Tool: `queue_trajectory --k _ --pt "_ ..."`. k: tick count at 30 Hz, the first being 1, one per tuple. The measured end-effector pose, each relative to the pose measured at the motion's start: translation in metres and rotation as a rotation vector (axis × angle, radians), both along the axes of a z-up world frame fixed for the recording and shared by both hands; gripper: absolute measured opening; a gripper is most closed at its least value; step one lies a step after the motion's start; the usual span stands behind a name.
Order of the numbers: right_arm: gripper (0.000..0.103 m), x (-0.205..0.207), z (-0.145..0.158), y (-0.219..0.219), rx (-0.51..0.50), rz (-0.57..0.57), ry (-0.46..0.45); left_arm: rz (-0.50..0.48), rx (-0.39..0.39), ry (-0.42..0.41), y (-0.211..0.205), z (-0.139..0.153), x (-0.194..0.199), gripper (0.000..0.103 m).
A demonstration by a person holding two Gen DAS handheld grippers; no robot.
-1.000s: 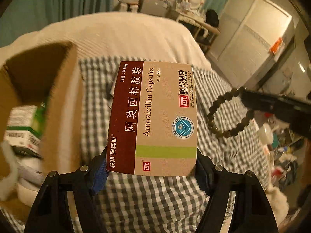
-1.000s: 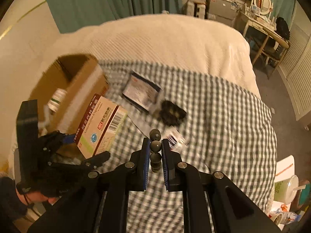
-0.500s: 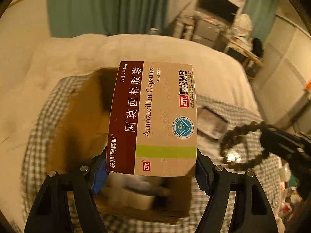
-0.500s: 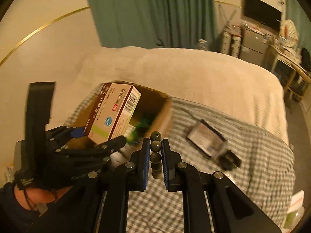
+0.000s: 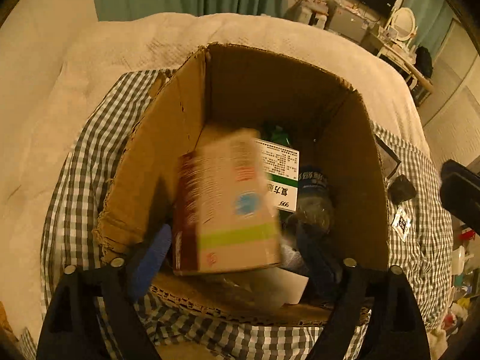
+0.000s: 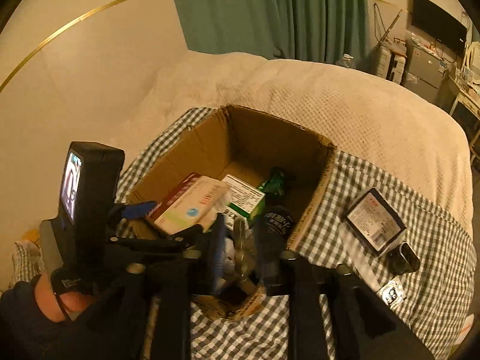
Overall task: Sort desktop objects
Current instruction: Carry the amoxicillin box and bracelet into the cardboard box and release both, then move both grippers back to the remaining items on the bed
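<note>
Dim bedroom in warm light: cream bedspread [image 6: 345, 105], green curtain [image 6: 270, 12] behind, checked cloth [image 6: 426, 240] spread over the bed. On that cloth, an open cardboard box [image 5: 354, 156] – the landmark for everything else.

Above the box's near rim, left gripper [image 5: 231, 255] pointing steeply down into the opening, jaws opening wide, blue pads clear of the amoxicillin carton [image 5: 225, 204]. Carton blurred, tilted, no longer pinched – inside the box, over its near-left part, seen in the right view [image 6: 192, 207] resting across the other contents.

Deeper in the box, against the carton's far side: a white-and-green medicine box [image 5: 280, 177], a green packet [image 6: 274, 183] toward the far wall, a dark-capped bottle [image 5: 313, 186] on the right side.

Just over the box's near right corner, right gripper [image 6: 237, 252], jaws opening too; something blurred and pale between the pads, too smeared to tell whether it is the bead bracelet.

Right of the box, out on the cloth: a dark flat package [image 6: 375, 222] with a printed label, a small black object [image 6: 403, 258] touching its near corner, and a little white tag [image 6: 390, 292] nearer still. Left of the box, a hand [image 6: 57, 297] around the left gripper's handle.
</note>
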State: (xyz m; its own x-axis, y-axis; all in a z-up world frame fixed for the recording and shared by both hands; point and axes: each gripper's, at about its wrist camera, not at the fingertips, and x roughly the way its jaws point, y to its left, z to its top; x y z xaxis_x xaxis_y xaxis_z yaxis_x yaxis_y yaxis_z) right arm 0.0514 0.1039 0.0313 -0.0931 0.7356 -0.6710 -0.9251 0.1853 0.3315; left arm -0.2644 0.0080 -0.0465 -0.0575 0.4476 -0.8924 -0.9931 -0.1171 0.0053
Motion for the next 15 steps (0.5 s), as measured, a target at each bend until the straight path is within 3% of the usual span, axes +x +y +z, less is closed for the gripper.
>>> queue_trajectory --k 4,11,15 --pt "0.034 0.014 -0.002 -0.012 0.000 -0.044 0.026 0.001 0.010 -0.003 -0.007 0.006 0.005 0.090" --pt "0.034 0.046 0.001 -0.056 -0.016 -0.126 -0.017 -0.030 0.049 0.002 -0.004 0.031 0.043 0.093" --pt "0.034 0.078 -0.006 -0.091 -0.039 -0.203 -0.032 -0.024 0.093 -0.064 -0.006 0.040 0.073 0.094"
